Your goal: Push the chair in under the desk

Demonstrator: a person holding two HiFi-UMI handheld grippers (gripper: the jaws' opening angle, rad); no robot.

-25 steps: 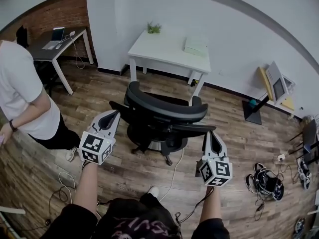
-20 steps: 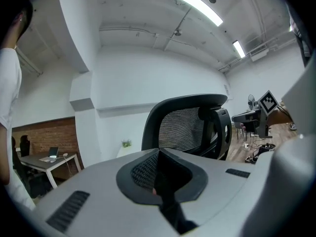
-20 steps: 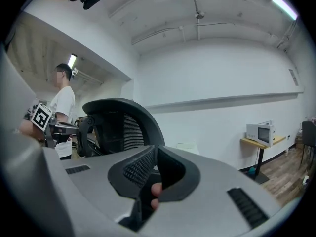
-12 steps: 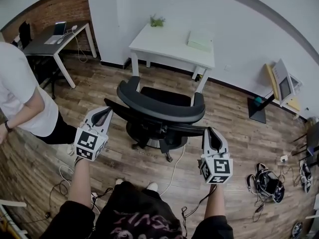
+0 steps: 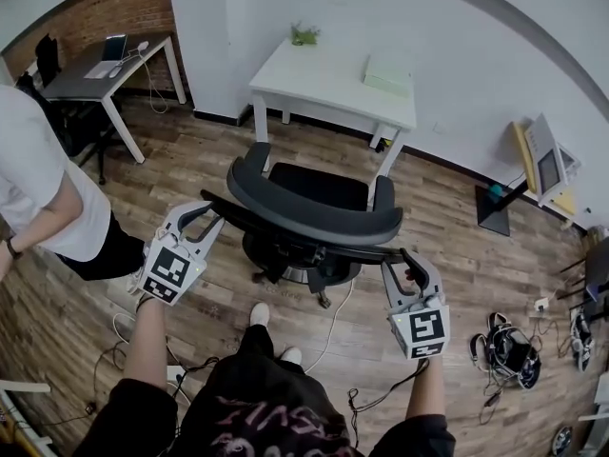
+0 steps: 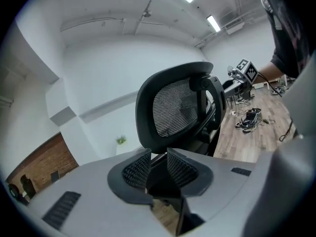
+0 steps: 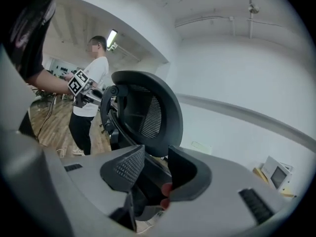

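Left tool (image 5: 202, 216) and right tool (image 5: 410, 263) (jaws just opened) reach forward astride chair (image 5: 314, 213) armrests.

The chair (image 5: 314, 219) blocks the way straight ahead with its curved back. Its left armrest (image 5: 231, 214) lies between the jaws of the left claw (image 5: 207, 215), its right armrest (image 5: 366, 251) between those of the right claw (image 5: 402, 263); both pairs have just been opening. Beyond the chair, bare floor (image 5: 306, 147) leads to the open gap under the white tabletop (image 5: 333, 84), bounded by its legs (image 5: 257, 120) and the wall (image 5: 381, 17). A person (image 5: 38, 188) stands near the left claw. A white cable (image 5: 333, 324) crosses the floor below the chair.
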